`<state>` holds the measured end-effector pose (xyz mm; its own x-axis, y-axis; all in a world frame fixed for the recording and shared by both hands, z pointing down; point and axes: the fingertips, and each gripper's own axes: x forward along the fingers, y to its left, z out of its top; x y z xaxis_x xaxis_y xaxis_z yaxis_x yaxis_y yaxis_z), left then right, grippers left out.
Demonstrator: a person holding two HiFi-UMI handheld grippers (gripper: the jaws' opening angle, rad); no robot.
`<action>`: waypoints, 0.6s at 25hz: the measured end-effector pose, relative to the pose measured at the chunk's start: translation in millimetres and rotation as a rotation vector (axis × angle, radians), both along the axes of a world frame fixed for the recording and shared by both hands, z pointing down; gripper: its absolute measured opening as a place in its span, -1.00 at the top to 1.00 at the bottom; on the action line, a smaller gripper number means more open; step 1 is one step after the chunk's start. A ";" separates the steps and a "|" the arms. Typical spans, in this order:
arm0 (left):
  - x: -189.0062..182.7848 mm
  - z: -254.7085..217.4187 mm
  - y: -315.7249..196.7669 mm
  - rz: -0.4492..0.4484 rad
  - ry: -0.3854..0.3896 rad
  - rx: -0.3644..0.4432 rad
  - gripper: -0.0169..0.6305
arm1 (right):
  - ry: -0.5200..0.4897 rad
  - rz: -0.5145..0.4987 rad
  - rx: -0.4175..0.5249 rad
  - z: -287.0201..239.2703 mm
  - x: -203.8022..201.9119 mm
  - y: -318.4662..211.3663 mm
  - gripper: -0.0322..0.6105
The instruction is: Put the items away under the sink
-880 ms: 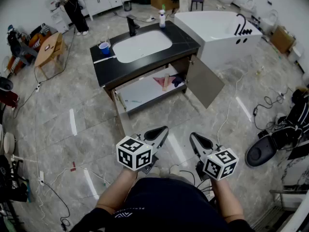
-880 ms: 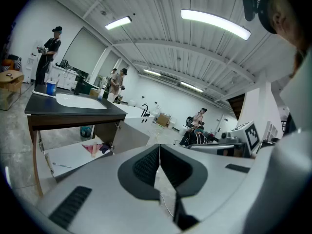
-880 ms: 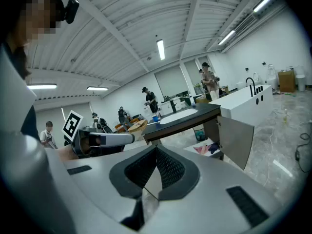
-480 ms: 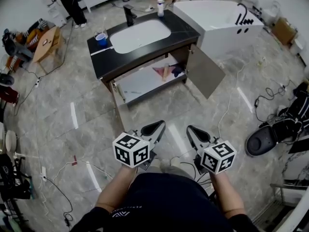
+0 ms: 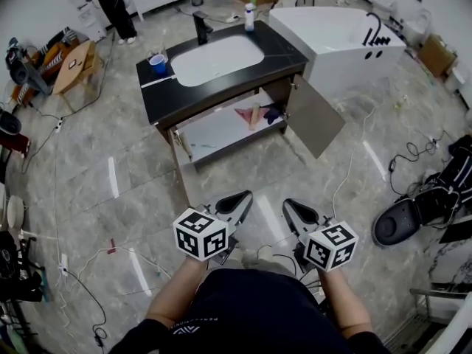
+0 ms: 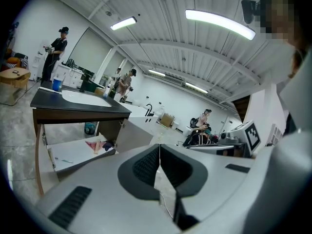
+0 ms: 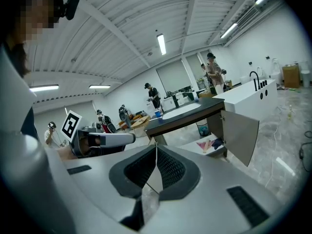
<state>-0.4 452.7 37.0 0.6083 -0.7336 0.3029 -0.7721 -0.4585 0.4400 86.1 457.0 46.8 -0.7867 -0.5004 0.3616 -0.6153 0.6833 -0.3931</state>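
Approach step: left gripper (image 5: 237,200) and right gripper (image 5: 293,209) both closed and empty, well short of sink (image 5: 258,54); next, close in and open jaws for blue cup (image 5: 158,65) beside it.

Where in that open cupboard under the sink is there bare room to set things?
The shelf is mostly bare across its left and middle, from its left edge to the pink cloth. The right end, near the open door, is crowded: the cloth, a tan item and a dark bundle.
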 end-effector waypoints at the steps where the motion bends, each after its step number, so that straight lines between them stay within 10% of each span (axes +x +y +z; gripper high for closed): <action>1: 2.4 0.8 -1.4 0.000 -0.001 -0.002 0.92 | 0.003 -0.007 0.000 -0.2 1.9 -0.5 0.79; 15: 58.5 9.3 -26.3 0.046 0.003 0.031 0.91 | 0.016 -0.037 0.009 10.4 42.9 -32.5 0.79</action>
<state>58.0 426.4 46.3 0.6423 -0.7140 0.2788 -0.7487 -0.5066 0.4274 129.0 424.5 57.2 -0.7990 -0.4740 0.3701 -0.5955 0.7096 -0.3767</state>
